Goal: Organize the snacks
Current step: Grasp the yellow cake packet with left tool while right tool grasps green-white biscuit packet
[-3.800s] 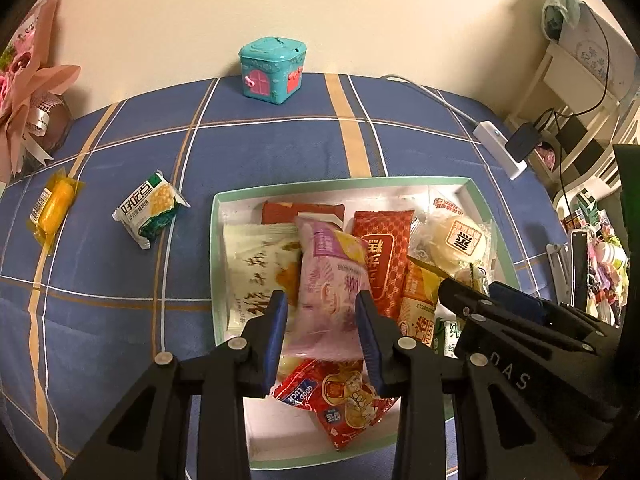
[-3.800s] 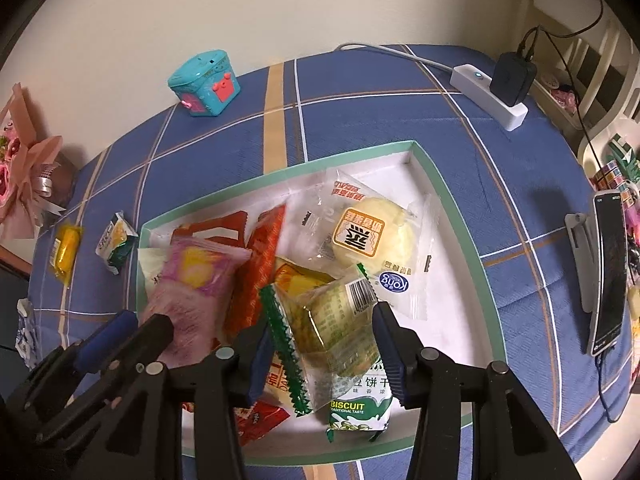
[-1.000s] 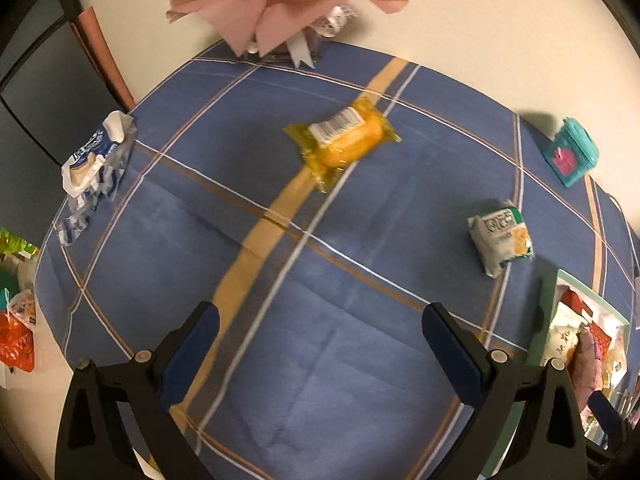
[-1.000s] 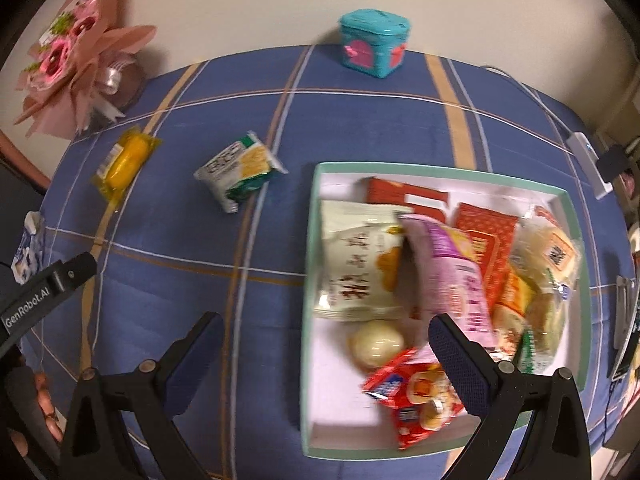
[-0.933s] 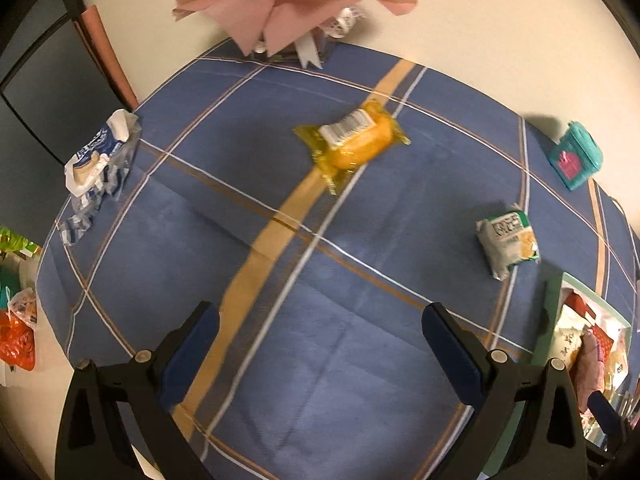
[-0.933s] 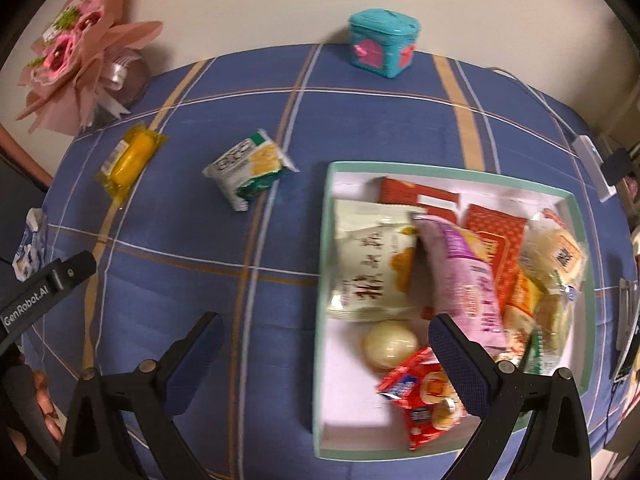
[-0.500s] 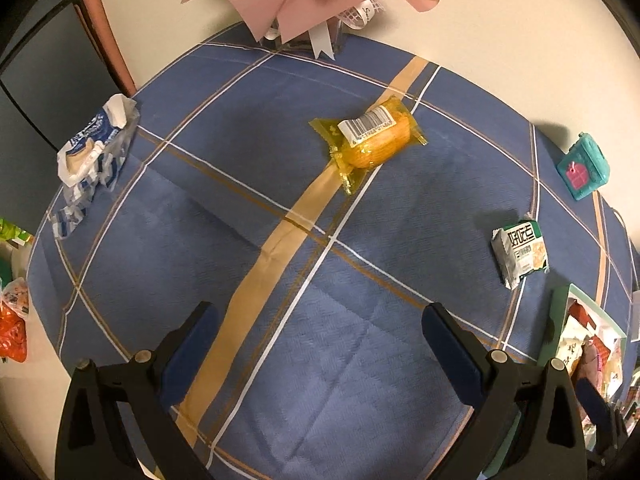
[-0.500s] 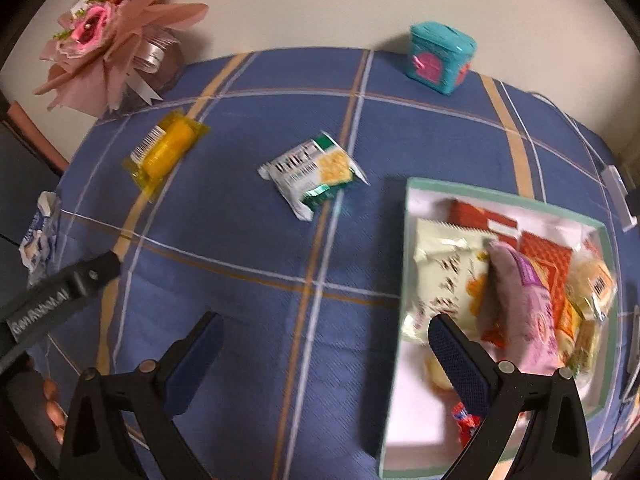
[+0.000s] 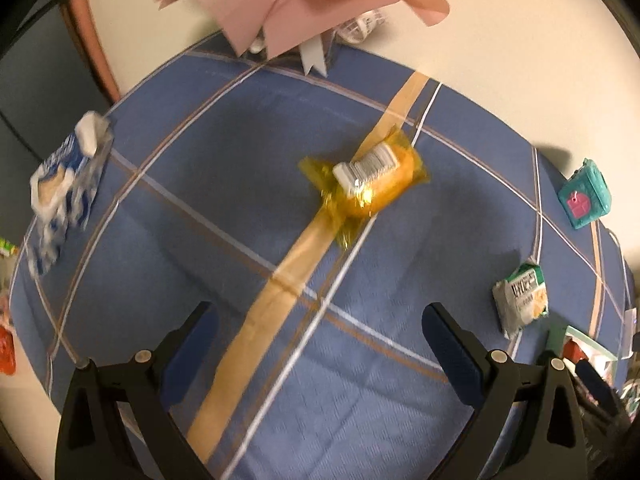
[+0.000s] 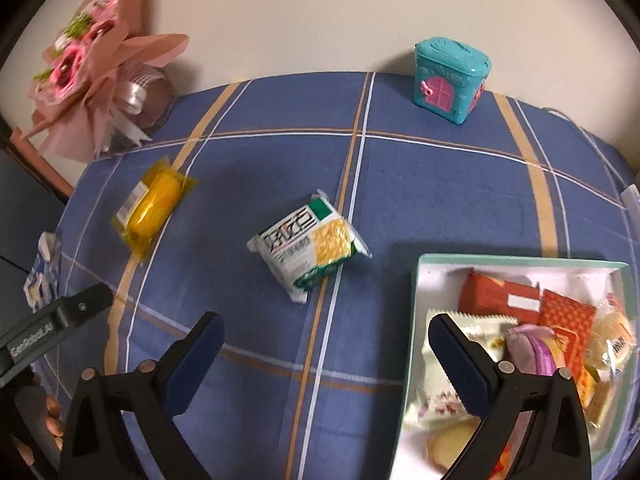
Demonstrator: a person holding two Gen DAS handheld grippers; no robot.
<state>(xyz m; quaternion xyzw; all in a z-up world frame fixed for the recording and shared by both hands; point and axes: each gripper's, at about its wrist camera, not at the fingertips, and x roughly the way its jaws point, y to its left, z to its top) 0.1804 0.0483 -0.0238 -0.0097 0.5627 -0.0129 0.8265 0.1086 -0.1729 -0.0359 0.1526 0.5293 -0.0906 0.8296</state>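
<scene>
The right gripper (image 10: pixel 320 344) hangs over the blue checked tablecloth (image 10: pixel 420 200) with its jaws spread wide and nothing between them. Above the gap, at mid-frame, lies a green and white cracker packet (image 10: pixel 308 242). A yellow wrapped cake (image 10: pixel 154 202) rests at centre left, well apart from the packet. At lower right, a green-rimmed tray (image 10: pixel 414 320) holds a crowd of snack packets. A teal toy house (image 10: pixel 450 80) stands at upper right, and a pink bouquet (image 10: pixel 92 84) at upper left. The other gripper's black body (image 10: pixel 48 332) enters at lower left.

The snack tray (image 10: pixel 520 260) runs off the picture's right and bottom edges. The right gripper's finger (image 10: pixel 464 364) hides some snacks. The blue packet (image 9: pixel 60 184) looks blurry.
</scene>
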